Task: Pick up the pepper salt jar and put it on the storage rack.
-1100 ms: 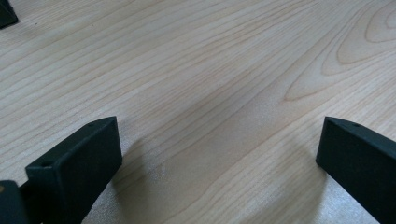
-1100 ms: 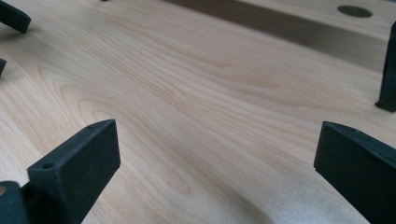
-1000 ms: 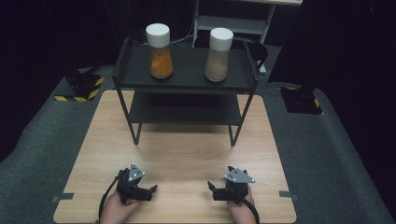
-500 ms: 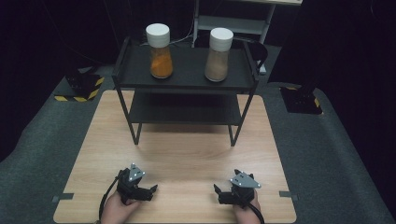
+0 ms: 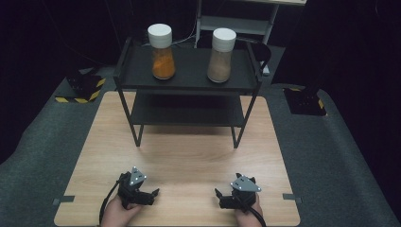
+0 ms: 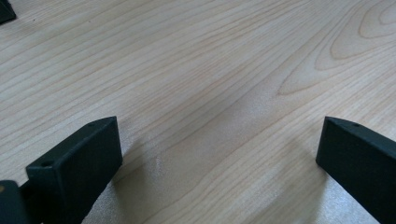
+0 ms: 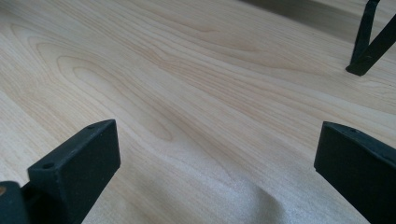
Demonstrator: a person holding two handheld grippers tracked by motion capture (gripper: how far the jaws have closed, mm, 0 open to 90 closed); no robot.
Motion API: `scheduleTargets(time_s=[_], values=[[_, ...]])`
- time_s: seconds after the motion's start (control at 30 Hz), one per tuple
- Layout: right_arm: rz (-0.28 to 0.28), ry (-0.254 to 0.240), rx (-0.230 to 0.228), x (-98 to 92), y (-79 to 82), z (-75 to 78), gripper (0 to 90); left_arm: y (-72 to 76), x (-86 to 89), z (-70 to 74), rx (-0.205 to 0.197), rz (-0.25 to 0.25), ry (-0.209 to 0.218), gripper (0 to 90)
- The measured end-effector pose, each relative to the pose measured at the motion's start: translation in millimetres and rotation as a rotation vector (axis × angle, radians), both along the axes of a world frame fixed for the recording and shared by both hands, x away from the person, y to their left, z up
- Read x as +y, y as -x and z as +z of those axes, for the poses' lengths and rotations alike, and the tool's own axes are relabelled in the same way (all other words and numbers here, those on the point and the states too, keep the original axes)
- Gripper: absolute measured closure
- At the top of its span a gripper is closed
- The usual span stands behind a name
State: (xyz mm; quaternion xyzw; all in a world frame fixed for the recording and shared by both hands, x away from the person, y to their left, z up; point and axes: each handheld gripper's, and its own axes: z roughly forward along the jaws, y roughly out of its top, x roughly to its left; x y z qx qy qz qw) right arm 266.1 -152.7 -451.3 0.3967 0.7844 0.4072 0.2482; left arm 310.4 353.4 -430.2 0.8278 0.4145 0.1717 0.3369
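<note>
Both grippers are parked low on the light wooden tabletop (image 5: 179,156), on the near side of the black two-tier metal shelf rack (image 5: 187,82). The left gripper (image 5: 150,195) sits near-left of the rack and the right gripper (image 5: 220,196) near-right of it, well apart from each other, with nothing between them but bare wood.

In the left gripper view the left gripper (image 6: 219,154) has its two black jaws spread wide with only wood grain between them, so it's holding nothing. Same story in the right gripper view: the right gripper (image 7: 217,154) is spread wide over bare wood, and one black leg of the rack (image 7: 366,42) shows at the upper right, well away from the jaws.

Closest things to grab are up on the rack's top tier: a clear jar of orange powder with a white lid (image 5: 161,52) on the left part of the tier, and a clear jar of tan-brown powder with a white lid (image 5: 221,56) on the right part. Both stand upright, well apart from each other and far from either gripper.

Compared with a second ago, the left gripper hasn't budged. The right one has slid a bit farther from the rack, towards the near edge and slightly outward, and half a second ago it was already about there. The jars haven't moved.
</note>
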Motion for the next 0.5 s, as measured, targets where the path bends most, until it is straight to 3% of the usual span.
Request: scheduleTargets(time_s=[0.2,0.5], values=[[0.012,0.002,-0.005,-5.3,2.5,-0.5,0.0,-3.3,1.9,0.0,-0.001,-0.036,-0.002,0.4],[-0.010,-0.016,-0.006,-8.4,5.7,-1.4,0.0,-3.0,0.4,1.2,0.005,-0.034,-0.005,0.4]])
